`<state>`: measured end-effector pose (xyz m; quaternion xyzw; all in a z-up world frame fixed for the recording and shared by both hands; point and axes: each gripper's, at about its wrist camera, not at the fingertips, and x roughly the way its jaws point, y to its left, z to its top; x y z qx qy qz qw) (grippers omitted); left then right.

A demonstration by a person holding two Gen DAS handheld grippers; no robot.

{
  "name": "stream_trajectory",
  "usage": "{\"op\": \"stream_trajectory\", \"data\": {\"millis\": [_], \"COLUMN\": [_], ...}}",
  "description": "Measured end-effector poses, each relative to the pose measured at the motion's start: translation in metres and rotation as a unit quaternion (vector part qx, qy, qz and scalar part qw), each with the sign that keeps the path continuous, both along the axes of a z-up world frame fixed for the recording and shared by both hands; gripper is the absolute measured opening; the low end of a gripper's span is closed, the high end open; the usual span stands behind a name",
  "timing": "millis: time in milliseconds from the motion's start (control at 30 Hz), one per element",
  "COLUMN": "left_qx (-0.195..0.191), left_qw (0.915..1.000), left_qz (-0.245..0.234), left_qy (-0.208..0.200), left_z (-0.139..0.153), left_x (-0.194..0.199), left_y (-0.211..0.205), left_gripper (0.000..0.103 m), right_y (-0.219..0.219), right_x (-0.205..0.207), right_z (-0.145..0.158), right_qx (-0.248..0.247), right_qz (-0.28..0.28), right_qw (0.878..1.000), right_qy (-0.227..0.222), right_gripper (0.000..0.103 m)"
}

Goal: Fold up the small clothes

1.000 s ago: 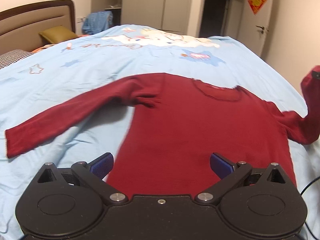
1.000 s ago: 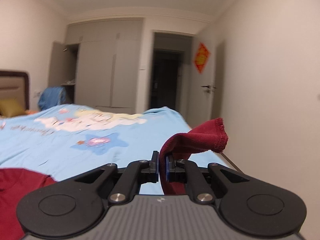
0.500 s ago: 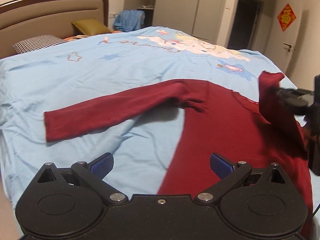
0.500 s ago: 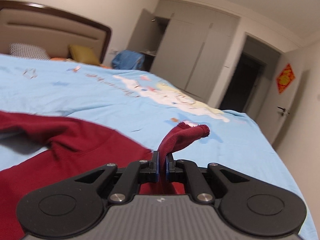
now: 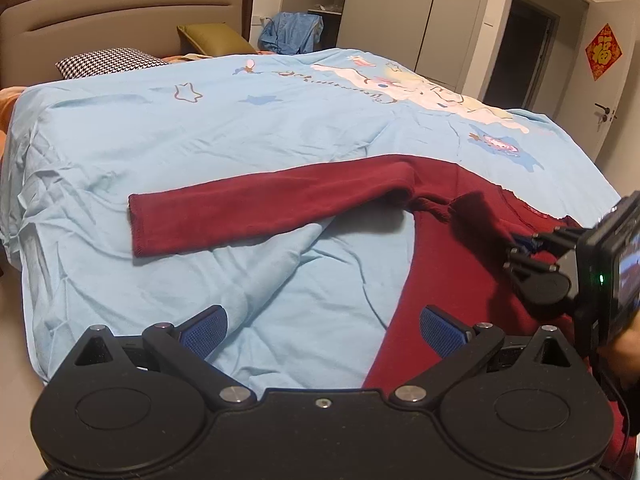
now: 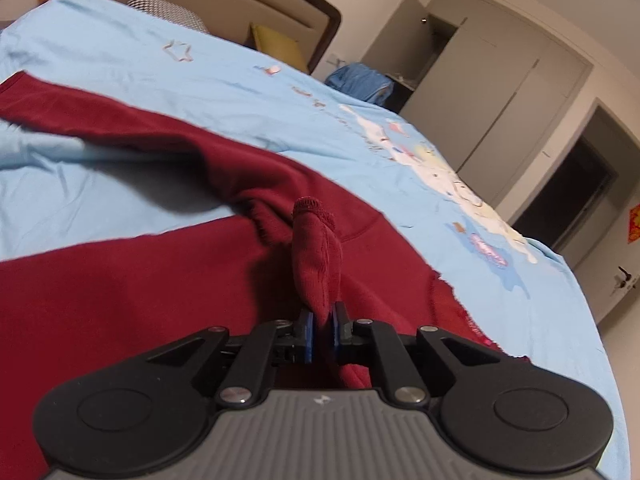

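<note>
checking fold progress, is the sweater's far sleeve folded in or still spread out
Spread out: the far sleeve lies straight on the blue bedsheet, cuff away from the body.

We see the sweater point(image 5: 448, 264) lying on the bedspread point(image 5: 240, 132), one sleeve point(image 5: 256, 208) stretching toward nine o'clock. At twelve o'clock, behind the bedspread, the pillows point(image 5: 108, 62) lie before the headboard point(image 5: 120, 12); the door point(image 5: 616, 80) stands at two o'clock.

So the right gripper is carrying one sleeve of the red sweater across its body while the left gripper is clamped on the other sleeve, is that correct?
Not quite: the left gripper is open and holds nothing, as the left wrist view shows. The other sleeve lies flat on the bed. The right gripper does hold one sleeve over the red sweater.
</note>
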<state>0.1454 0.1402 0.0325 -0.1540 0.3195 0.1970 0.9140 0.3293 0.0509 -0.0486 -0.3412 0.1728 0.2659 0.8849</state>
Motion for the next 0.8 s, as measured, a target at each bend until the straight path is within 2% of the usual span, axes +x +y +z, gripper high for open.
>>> {"op": "stream_trajectory", "data": {"millis": [167,333,367,400,467,567,667,800], "left_qx": [-0.002,0.001,0.002,0.003,0.006,0.011,0.021,0.038], "left_qw": [1.0,1.0,1.0,0.9999,0.9998,0.9994,0.9982,0.9957], "left_qz": [0.002,-0.006,-0.007,-0.01,-0.017,-0.032,-0.054,-0.077], "left_qy": [-0.001,0.002,0.002,0.002,0.001,-0.004,-0.017,-0.035], "left_z": [0.0,-0.002,-0.002,-0.002,-0.003,-0.003,-0.006,-0.015], "left_x": [0.001,0.007,0.009,0.012,0.02,0.041,0.072,0.117], "left_y": [0.0,-0.005,-0.006,-0.007,-0.009,-0.014,-0.024,-0.041], "left_gripper": [0.102,0.102,0.102,0.102,0.102,0.102,0.102,0.102], "right_y": [-0.001,-0.007,-0.01,-0.014,-0.026,-0.054,-0.088,-0.141], "right_x": [-0.015,-0.032,-0.034,-0.036,-0.039,-0.042,-0.04,-0.03], "right_z": [-0.003,-0.002,-0.001,0.001,0.006,0.015,0.023,0.029], "right_qx": [-0.001,0.007,0.013,0.021,0.044,0.085,0.12,0.169], "right_qz": [0.029,0.06,0.062,0.062,0.056,0.033,-0.001,-0.064], "right_qw": [0.999,0.997,0.997,0.997,0.996,0.994,0.991,0.981], "right_qy": [0.021,0.037,0.043,0.048,0.057,0.06,0.064,0.064], "right_gripper": [0.017,0.018,0.021,0.025,0.051,0.076,0.088,0.097]}}
